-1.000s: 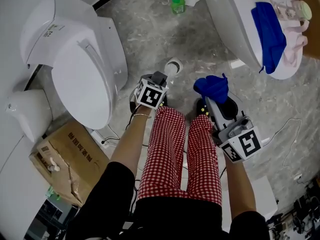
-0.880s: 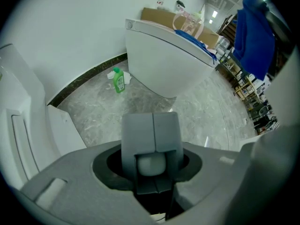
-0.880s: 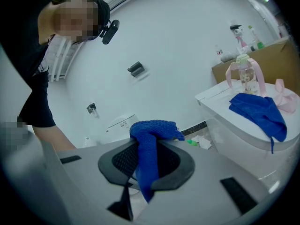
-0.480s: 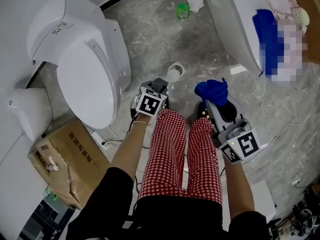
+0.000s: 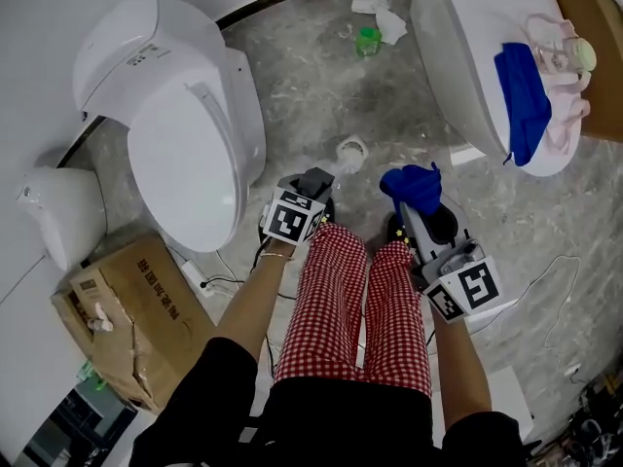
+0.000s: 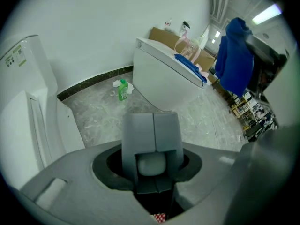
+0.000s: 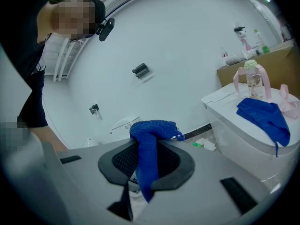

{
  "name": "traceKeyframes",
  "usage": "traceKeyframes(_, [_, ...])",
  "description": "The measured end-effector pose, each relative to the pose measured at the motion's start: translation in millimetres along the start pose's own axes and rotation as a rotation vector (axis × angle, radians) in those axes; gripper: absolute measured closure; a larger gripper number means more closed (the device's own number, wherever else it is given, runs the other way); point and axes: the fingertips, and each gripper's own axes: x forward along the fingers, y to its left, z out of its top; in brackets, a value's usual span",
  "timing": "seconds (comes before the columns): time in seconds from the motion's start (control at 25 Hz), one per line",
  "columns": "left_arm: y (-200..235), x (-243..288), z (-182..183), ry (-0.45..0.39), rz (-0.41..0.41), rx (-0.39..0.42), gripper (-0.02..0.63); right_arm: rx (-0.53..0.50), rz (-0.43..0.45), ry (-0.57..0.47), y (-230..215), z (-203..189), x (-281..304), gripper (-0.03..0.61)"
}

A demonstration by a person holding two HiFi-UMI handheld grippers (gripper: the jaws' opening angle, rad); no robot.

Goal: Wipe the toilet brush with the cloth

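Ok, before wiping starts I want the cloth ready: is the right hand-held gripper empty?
No, the right hand-held gripper is shut on a blue cloth that hangs between its jaws.

The floor is grey, mottled stone with pale scratches. A white toilet with its lid down stands on it at the left, and a second white fixture at the upper right. Between them, near the wall, a small green bottle stands just beside crumpled white paper. A round white holder stands in the middle. At the lower left lie a cardboard box and a white power strip.
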Motion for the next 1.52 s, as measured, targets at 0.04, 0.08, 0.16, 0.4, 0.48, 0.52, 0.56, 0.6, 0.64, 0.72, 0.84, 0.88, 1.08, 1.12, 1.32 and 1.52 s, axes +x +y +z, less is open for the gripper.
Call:
traceKeyframes(0.04, [-1,-4,2,-0.009,-0.007,-0.009,0.439,-0.001,0.002,-0.001,2,1,0,0.505])
traceKeyframes(0.08, [-3,-8,4,-0.019,-0.012,-0.016,0.439,-0.002,0.003,-0.001,4,2,1,0.505])
traceKeyframes(0.16, [-6,-16,8,-0.039,-0.020,-0.023,0.439,-0.006,0.004,-0.001,7,5,0,0.505])
traceKeyframes(0.4, [-12,-37,22,-0.087,-0.040,-0.051,0.439,-0.020,-0.005,-0.003,9,14,-4,0.505])
traceKeyframes(0.48, [-13,-44,28,-0.101,-0.043,-0.055,0.439,-0.025,-0.009,-0.007,9,19,-5,0.505])
traceKeyframes(0.52, [-14,-47,30,-0.108,-0.046,-0.059,0.439,-0.028,-0.009,-0.010,10,21,-5,0.505])
traceKeyframes(0.56, [-14,-50,31,-0.116,-0.049,-0.065,0.439,-0.031,-0.009,-0.012,11,23,-6,0.505])
traceKeyframes(0.6, [-15,-54,33,-0.124,-0.053,-0.074,0.439,-0.034,-0.009,-0.012,11,25,-6,0.505])
traceKeyframes(0.64, [-15,-57,34,-0.133,-0.056,-0.082,0.439,-0.036,-0.008,-0.011,12,26,-5,0.505])
traceKeyframes(0.72, [-17,-64,37,-0.147,-0.058,-0.082,0.439,-0.040,-0.006,-0.013,13,29,-4,0.505])
traceKeyframes(0.84, [-18,-73,40,-0.166,-0.060,-0.078,0.439,-0.043,-0.002,-0.022,15,33,-3,0.505])
traceKeyframes(0.88, [-18,-76,40,-0.171,-0.063,-0.085,0.439,-0.043,-0.003,-0.026,16,35,-2,0.505])
traceKeyframes(1.08, [-21,-95,43,-0.195,-0.073,-0.092,0.439,-0.035,-0.011,-0.040,20,42,-3,0.505])
traceKeyframes(1.12, [-22,-99,44,-0.203,-0.074,-0.088,0.439,-0.036,-0.010,-0.041,22,43,-4,0.505])
traceKeyframes(1.32, [-28,-119,55,-0.245,-0.083,-0.085,0.439,-0.050,0.002,-0.049,31,54,-5,0.505])
traceKeyframes(1.52, [-34,-138,66,-0.290,-0.107,-0.119,0.439,-0.062,0.009,-0.052,39,64,-4,0.505])
